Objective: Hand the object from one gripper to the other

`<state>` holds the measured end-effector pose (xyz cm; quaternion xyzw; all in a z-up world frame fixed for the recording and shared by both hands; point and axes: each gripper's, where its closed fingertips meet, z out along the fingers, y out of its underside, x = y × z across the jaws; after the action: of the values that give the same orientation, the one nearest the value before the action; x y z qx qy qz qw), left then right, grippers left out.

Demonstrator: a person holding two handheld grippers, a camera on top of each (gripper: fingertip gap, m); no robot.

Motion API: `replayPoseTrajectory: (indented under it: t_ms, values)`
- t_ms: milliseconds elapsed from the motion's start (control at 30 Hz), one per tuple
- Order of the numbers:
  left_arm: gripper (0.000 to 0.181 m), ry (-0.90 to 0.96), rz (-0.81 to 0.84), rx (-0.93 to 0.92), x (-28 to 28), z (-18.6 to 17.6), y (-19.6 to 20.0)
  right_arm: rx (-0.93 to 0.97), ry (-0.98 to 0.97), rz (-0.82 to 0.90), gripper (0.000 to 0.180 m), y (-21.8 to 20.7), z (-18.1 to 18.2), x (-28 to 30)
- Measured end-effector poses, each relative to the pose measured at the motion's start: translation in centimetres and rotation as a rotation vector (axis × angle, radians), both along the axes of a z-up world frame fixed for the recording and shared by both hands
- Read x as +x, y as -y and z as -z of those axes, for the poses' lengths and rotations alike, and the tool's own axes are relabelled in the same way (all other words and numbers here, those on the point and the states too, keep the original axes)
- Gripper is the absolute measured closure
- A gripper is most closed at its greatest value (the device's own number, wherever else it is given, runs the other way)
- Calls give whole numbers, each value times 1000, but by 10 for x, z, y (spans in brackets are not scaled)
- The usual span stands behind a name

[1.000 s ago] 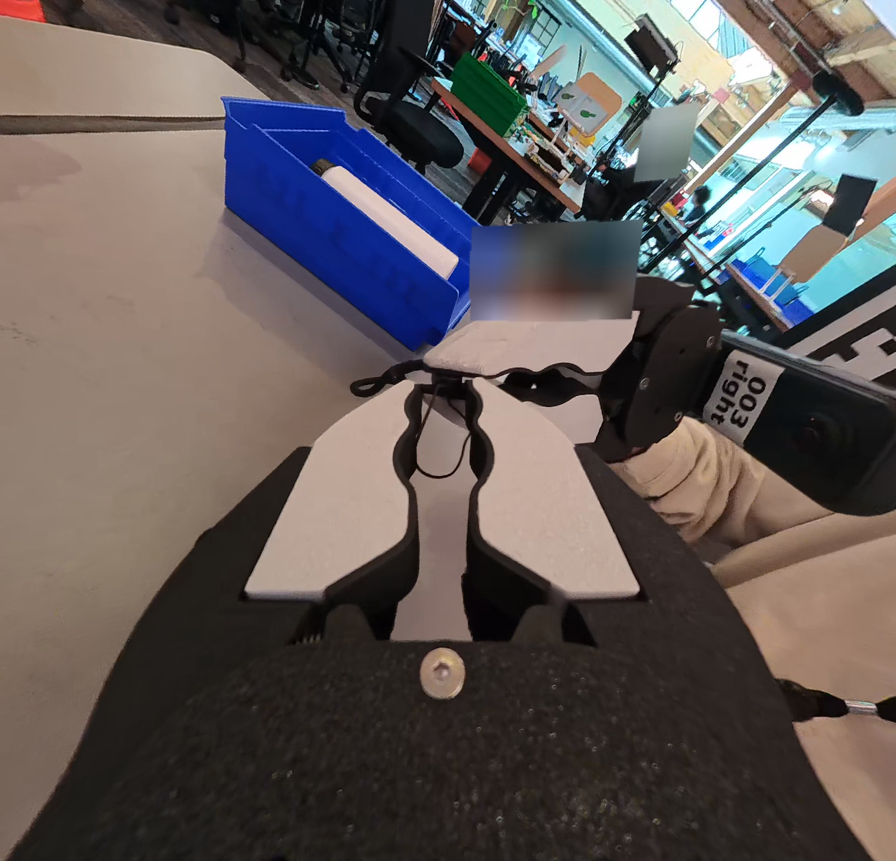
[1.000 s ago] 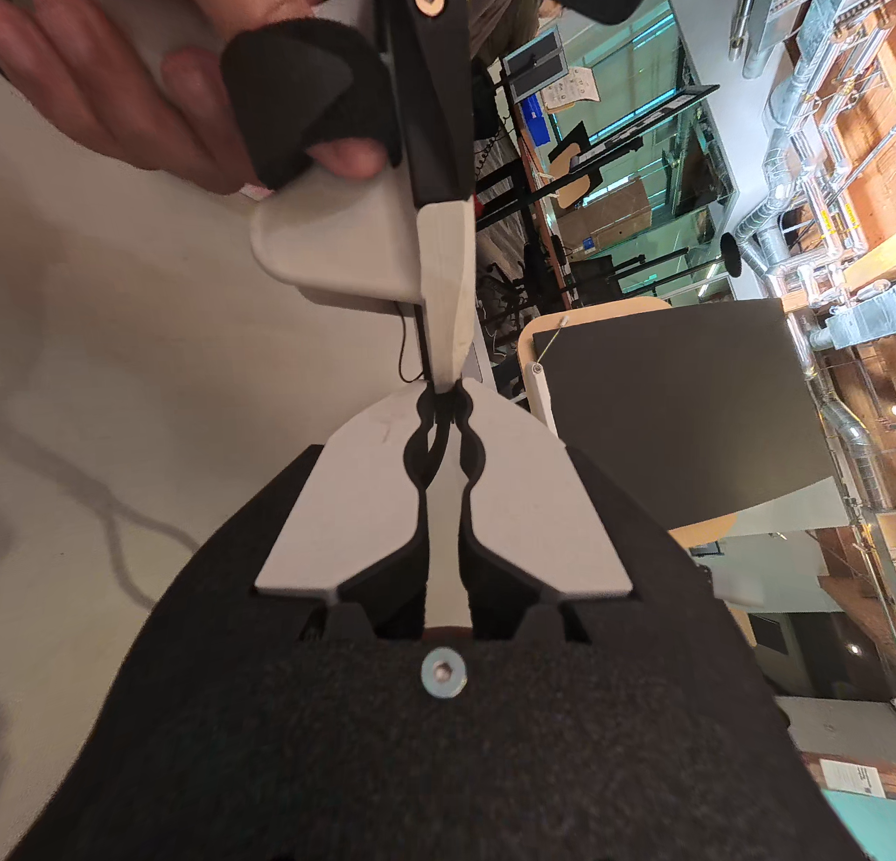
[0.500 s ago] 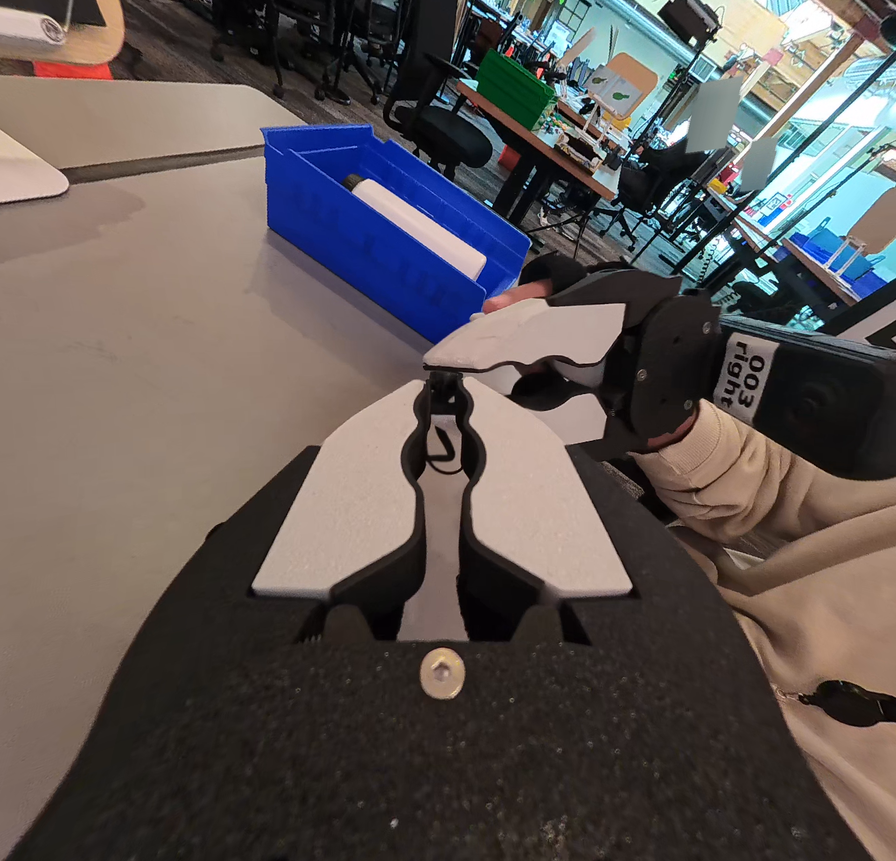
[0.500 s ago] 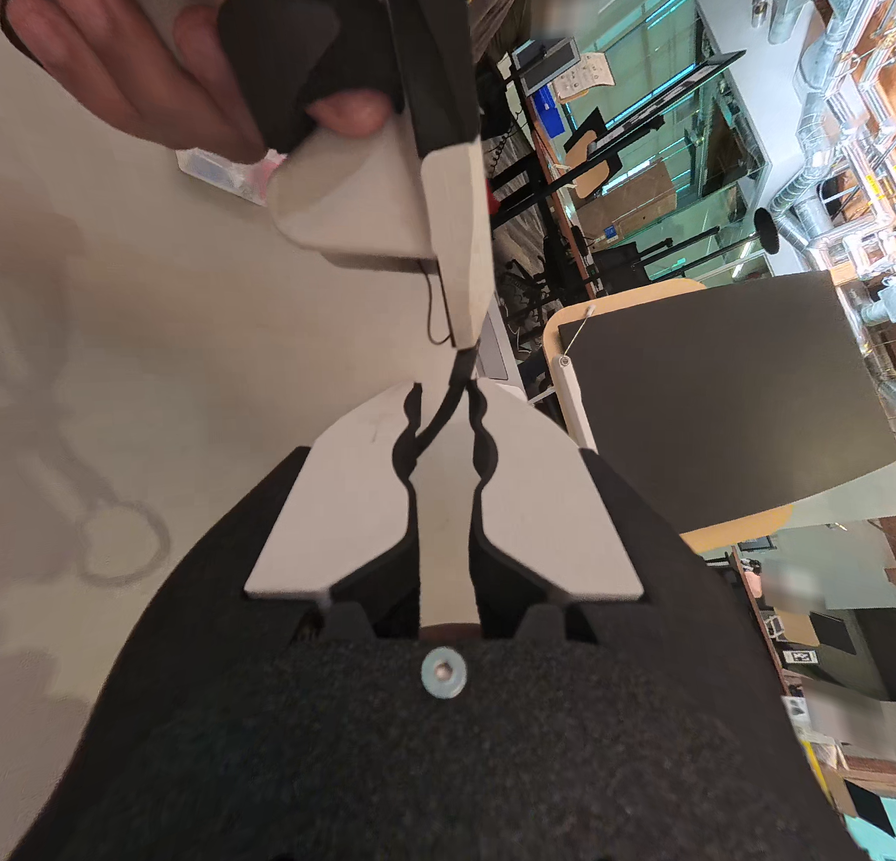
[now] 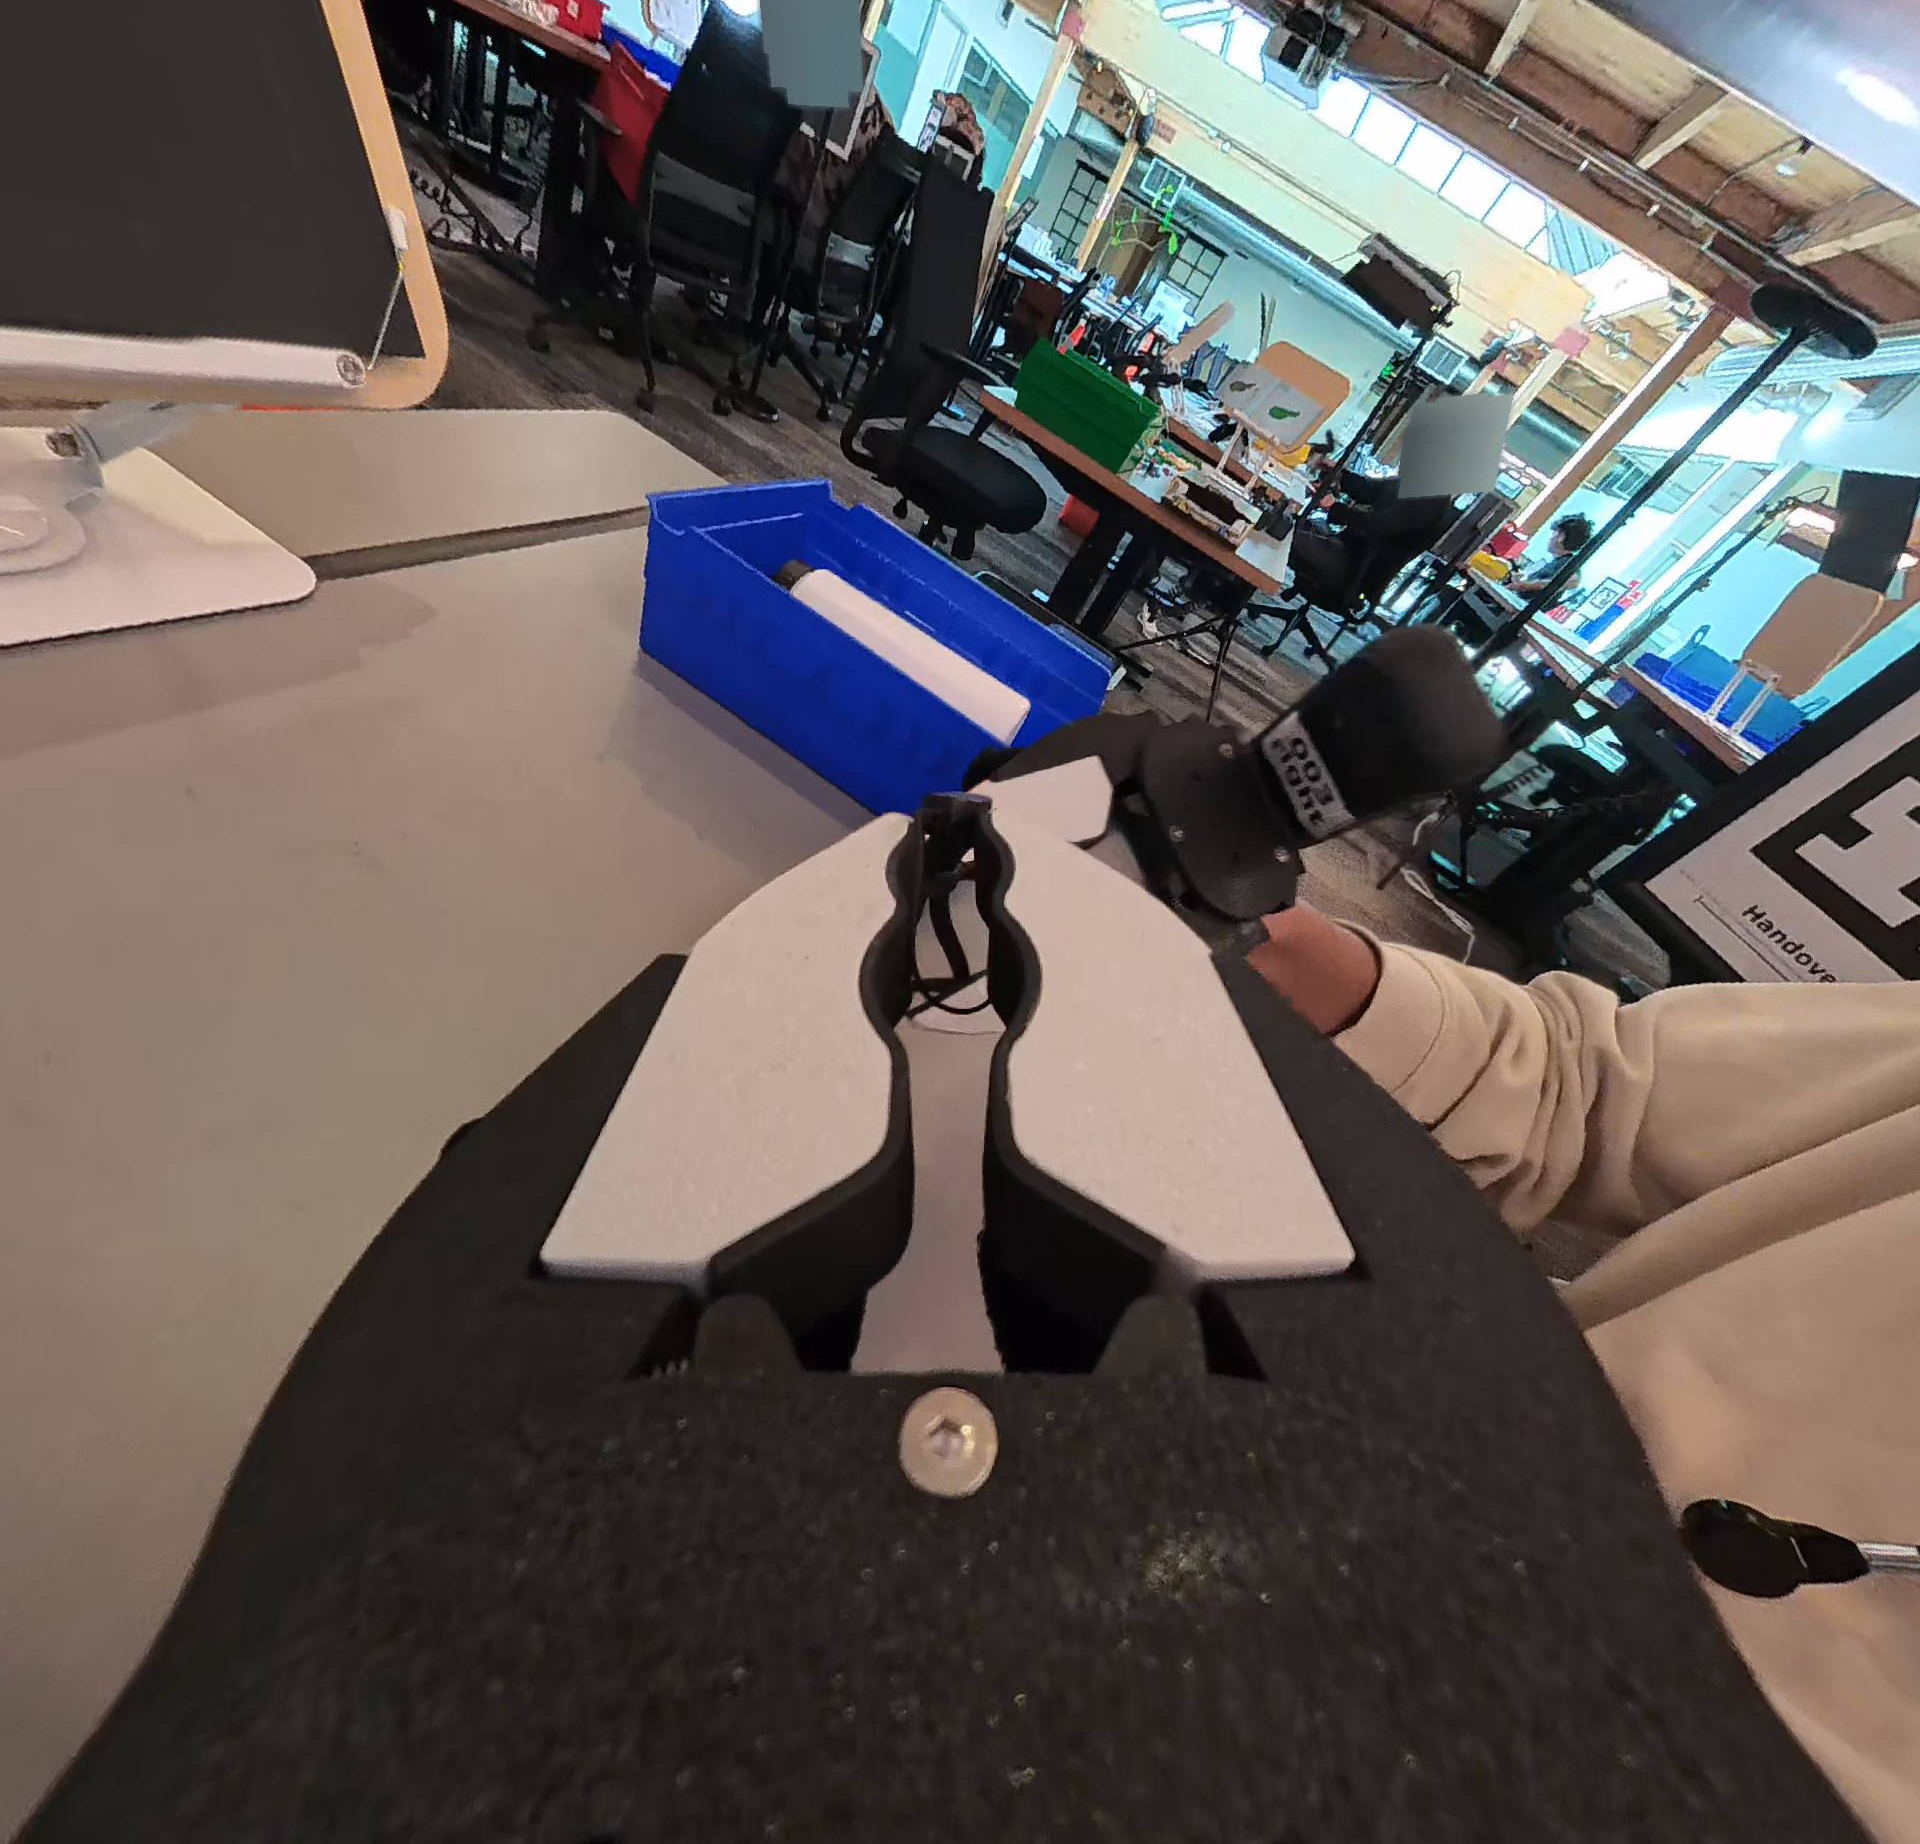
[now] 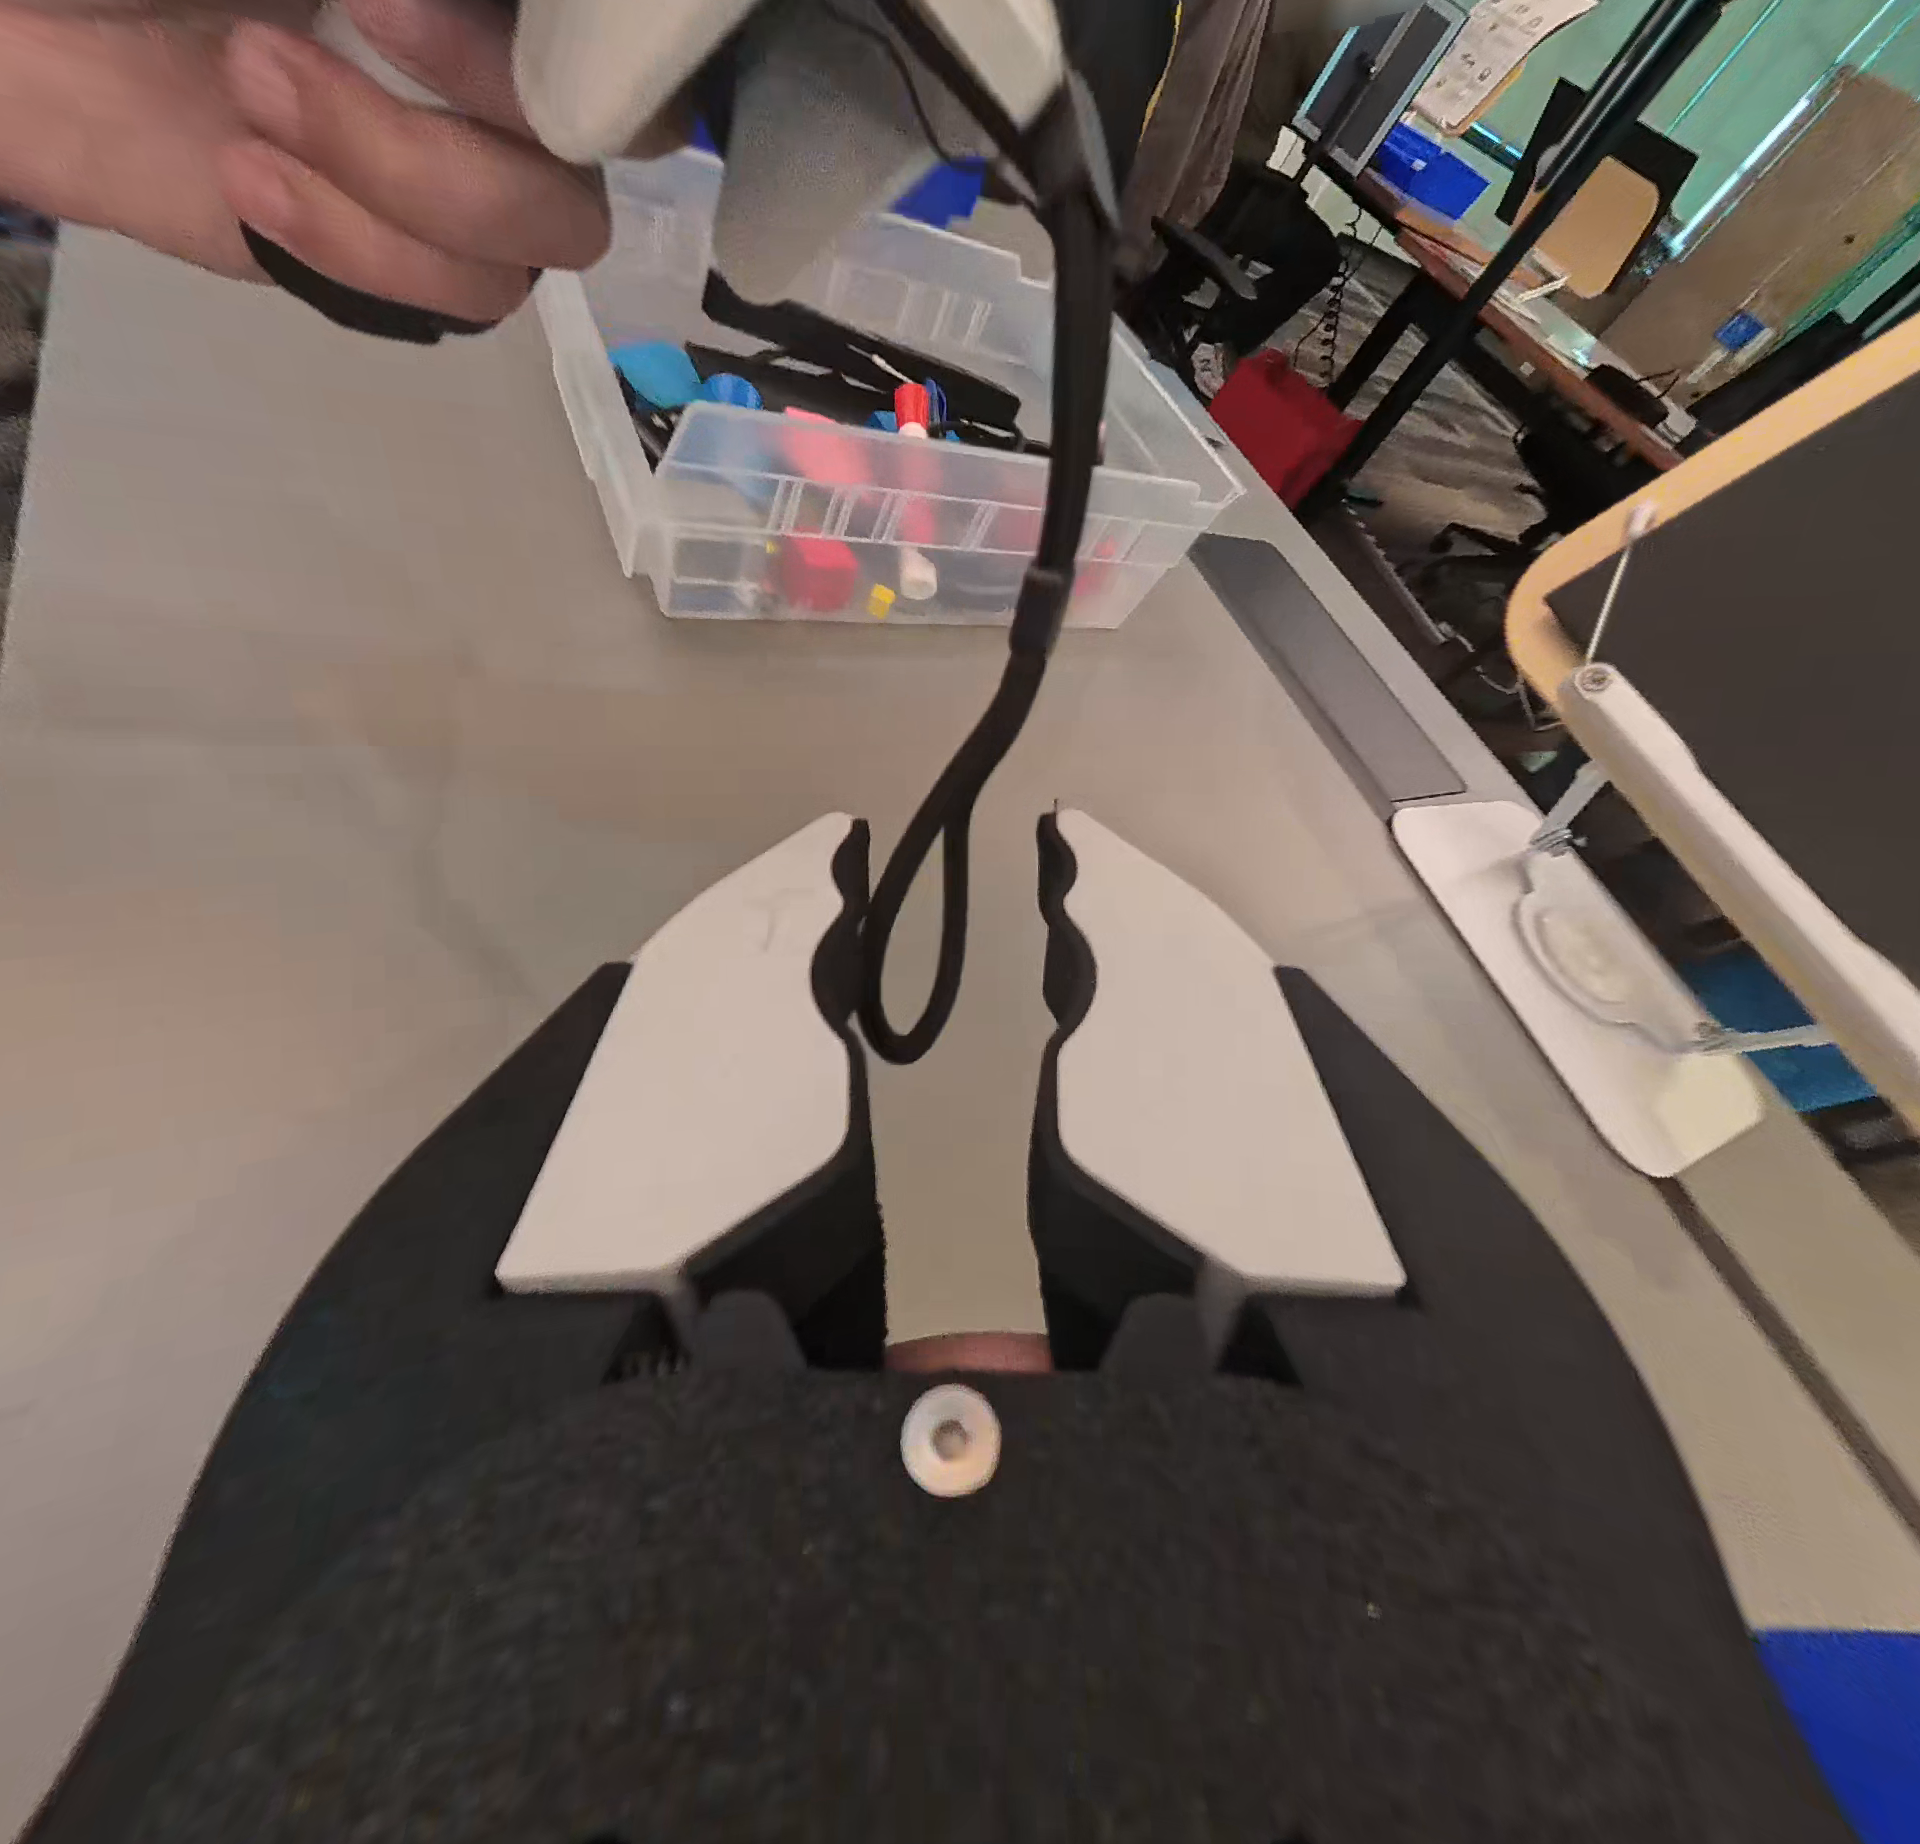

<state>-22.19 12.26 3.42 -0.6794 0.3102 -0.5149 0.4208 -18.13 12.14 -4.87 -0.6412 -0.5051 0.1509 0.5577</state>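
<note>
The thin black cord loop (image 6: pixel 940 859), looking light and floppy, is hanging from the left gripper (image 5: pixel 951 838)'s closed jaws, dangling between the right gripper (image 6: pixel 945 828)'s open jaws; best pinching the doubled strand.

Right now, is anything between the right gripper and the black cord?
Nothing visible. The cord hangs from the shut left gripper, and its loop lies between the fingers of the open right gripper.

Thin black cord (image 6: pixel 1039 589) with a closed loop at its lower end, hanging slack, upper end pinched, loop dangling free in open gap, small tail (image 5: pixel 940 947) trailing behind pinch
</note>
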Motion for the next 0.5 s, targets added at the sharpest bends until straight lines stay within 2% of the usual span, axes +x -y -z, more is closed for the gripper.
replayPoseTrajectory:
  t_ms: [133,200,500]
  values:
    - [172,9,-4,15,-3,-8,2,-92,-79,-16,150,-1,6,-3]
    - [172,4,-10,19,-6,-8,1,-89,-111,-14,176,-3,5,-2]
    - [172,-14,-38,-47,-23,10,-11,-141,-165,-27,178,-9,-10,22]
